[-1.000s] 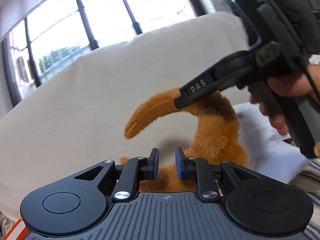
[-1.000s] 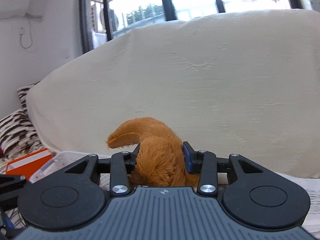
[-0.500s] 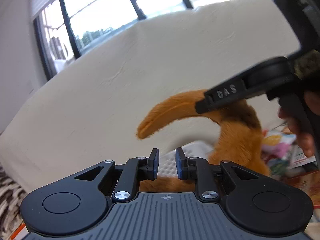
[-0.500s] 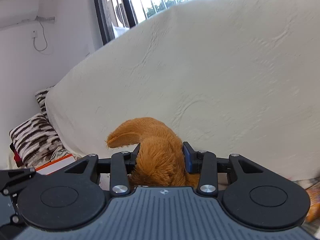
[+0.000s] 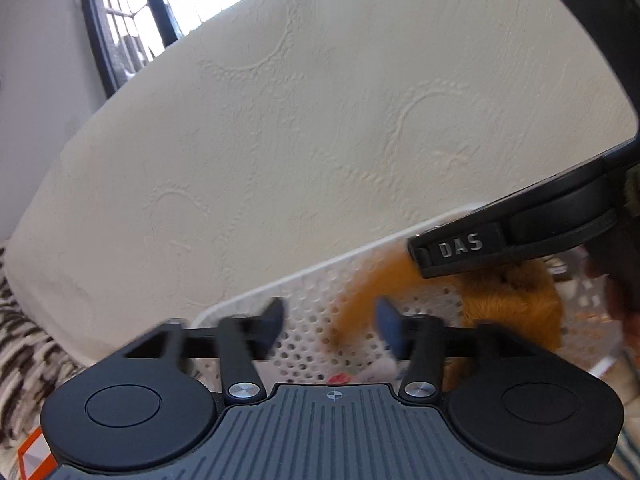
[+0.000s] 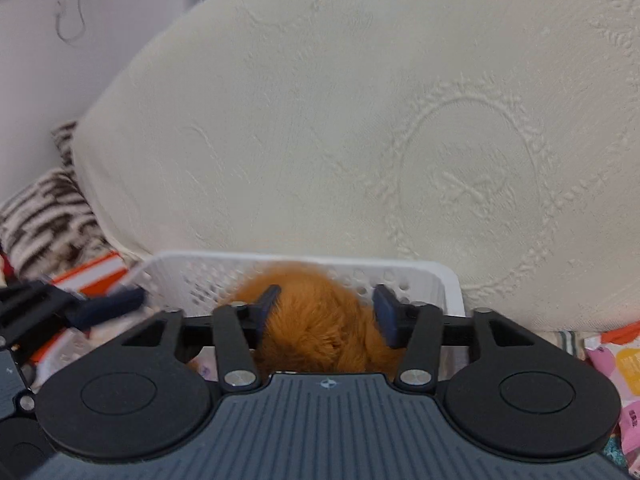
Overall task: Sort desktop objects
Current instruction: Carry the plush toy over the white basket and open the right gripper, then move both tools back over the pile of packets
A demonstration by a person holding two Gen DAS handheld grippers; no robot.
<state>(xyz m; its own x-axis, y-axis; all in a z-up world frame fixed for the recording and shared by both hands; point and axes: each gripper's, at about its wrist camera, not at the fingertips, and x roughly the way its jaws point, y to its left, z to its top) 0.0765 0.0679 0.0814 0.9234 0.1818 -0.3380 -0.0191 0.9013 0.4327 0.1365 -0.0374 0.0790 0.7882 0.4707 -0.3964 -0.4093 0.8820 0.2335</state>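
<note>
Fuzzy orange plush toy (image 6: 320, 320), perforated white plastic basket (image 6: 420, 276), embossed cream cover (image 6: 360, 120)

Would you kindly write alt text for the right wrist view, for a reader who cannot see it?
An orange plush toy sits between the opening jaws of the right gripper, over a white perforated basket. Behind the basket rises a cream embossed cover; a striped cushion lies at far left.

You get bright daylight from the window (image 5: 132, 36), blown out. Left gripper (image 5: 330, 330) fingertips smear with motion blur. Fisheye bends the edges.
</note>
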